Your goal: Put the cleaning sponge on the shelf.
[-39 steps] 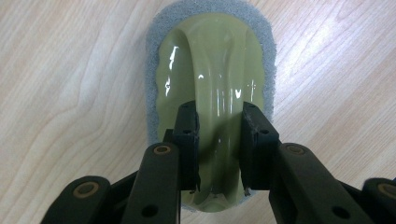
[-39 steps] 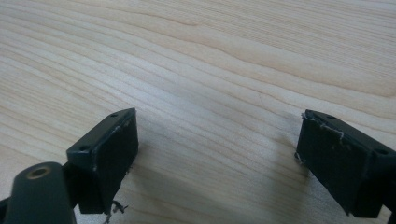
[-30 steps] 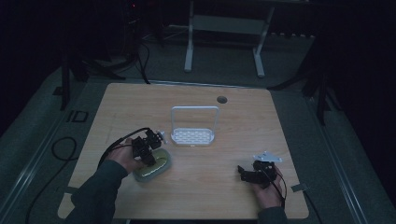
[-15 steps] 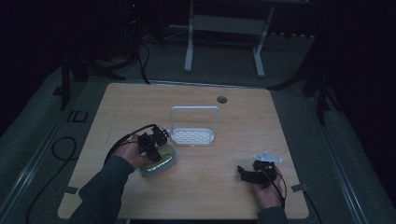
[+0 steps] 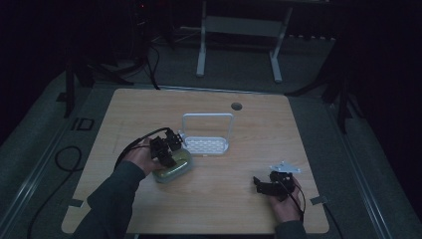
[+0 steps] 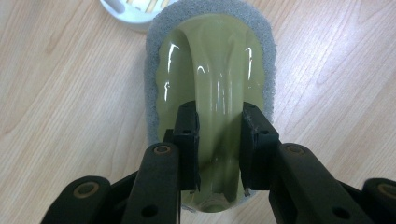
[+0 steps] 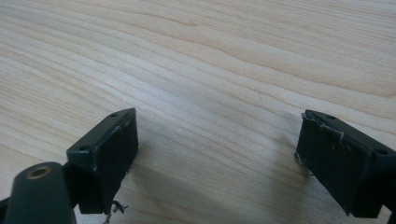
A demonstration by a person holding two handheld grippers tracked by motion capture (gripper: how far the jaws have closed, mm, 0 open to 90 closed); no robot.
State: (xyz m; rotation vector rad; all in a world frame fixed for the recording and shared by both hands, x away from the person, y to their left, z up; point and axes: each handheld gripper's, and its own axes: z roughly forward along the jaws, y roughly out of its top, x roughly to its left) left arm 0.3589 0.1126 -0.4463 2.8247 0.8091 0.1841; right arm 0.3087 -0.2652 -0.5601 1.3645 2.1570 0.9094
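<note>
In the high view, 1 white rack (image 5: 206,144) with a tall handle stands at the middle of the worktop (image 5: 249,209); its tray holds nothing I can make out. Just left of it, the left claw (image 5: 171,149) grips 1 green scrubber (image 5: 174,168). At lower right rests the right claw (image 5: 261,185).

In the left gripper view, both jaws clamp the scrubber's (image 6: 212,84) glossy handle, above its grey sponge rim.

In the right gripper view, 2 jaws stand wide apart over bare wood, holding nothing.

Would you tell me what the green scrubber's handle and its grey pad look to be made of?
The scrubber handle looks like glossy moulded plastic, olive green, with sharp light reflections. The grey pad around its edge looks like coarse, matte fibrous or foam scouring material; which one is unclear.
</note>
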